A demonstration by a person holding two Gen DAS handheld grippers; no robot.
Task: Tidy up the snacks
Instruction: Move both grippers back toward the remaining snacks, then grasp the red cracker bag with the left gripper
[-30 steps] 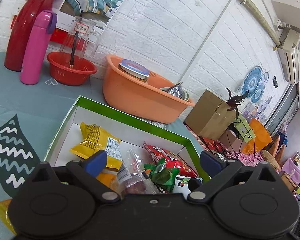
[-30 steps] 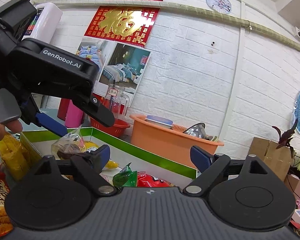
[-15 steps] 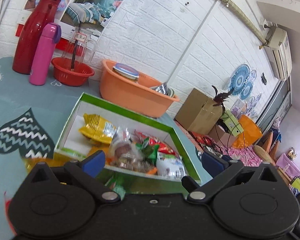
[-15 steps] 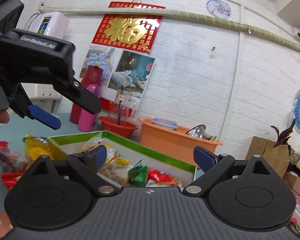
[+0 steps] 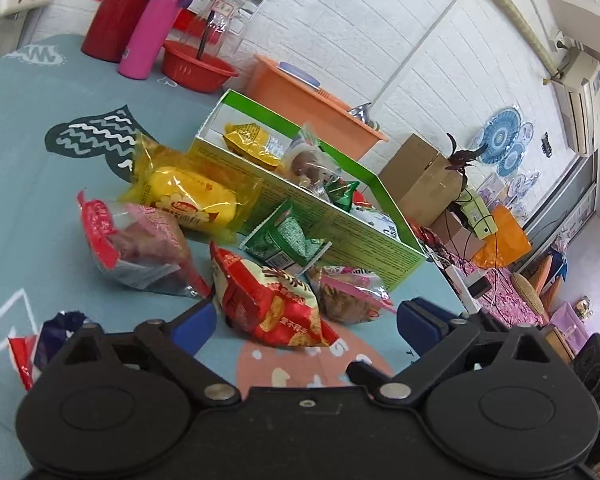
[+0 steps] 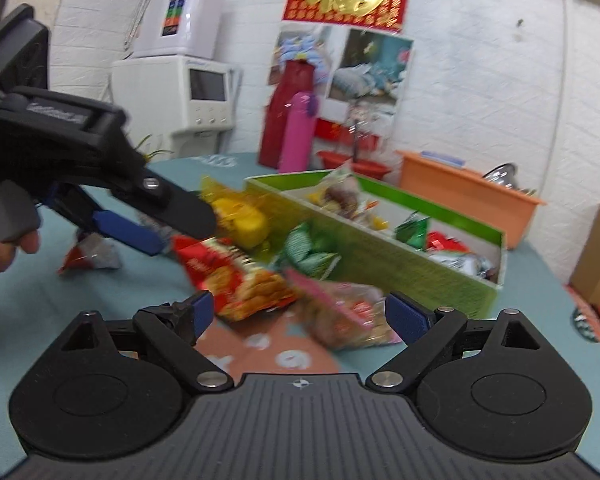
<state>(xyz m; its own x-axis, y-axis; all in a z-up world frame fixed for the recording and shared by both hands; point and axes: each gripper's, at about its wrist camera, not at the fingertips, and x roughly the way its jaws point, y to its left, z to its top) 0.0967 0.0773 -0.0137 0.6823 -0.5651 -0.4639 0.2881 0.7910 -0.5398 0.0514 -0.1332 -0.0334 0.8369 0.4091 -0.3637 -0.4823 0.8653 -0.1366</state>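
Note:
A green box [image 5: 340, 220] [image 6: 404, 264] holds several snack packets. On the table in front of it lie a yellow bag [image 5: 188, 196], a red-and-clear bag [image 5: 136, 240], a green packet [image 5: 292, 240], a red biscuit bag [image 5: 272, 300] [image 6: 236, 276] and a pink-trimmed bag [image 5: 352, 292] [image 6: 348, 308]. My left gripper [image 5: 304, 326] is open and empty just behind the red biscuit bag; it also shows at the left of the right wrist view [image 6: 140, 220]. My right gripper [image 6: 300, 316] is open and empty over the pink-trimmed bag.
An orange basin [image 5: 308, 100], a red bowl [image 5: 196, 68], a pink bottle [image 5: 152, 28] and a red flask [image 5: 116, 12] stand behind the box by the wall. Another wrapper [image 5: 36, 348] lies at the near left. Cardboard boxes [image 5: 420, 176] stand beyond the table's right edge.
Both grippers have pulled back from above the box toward the table's front. The loose snacks in front of the box have come into view. Both stay open.

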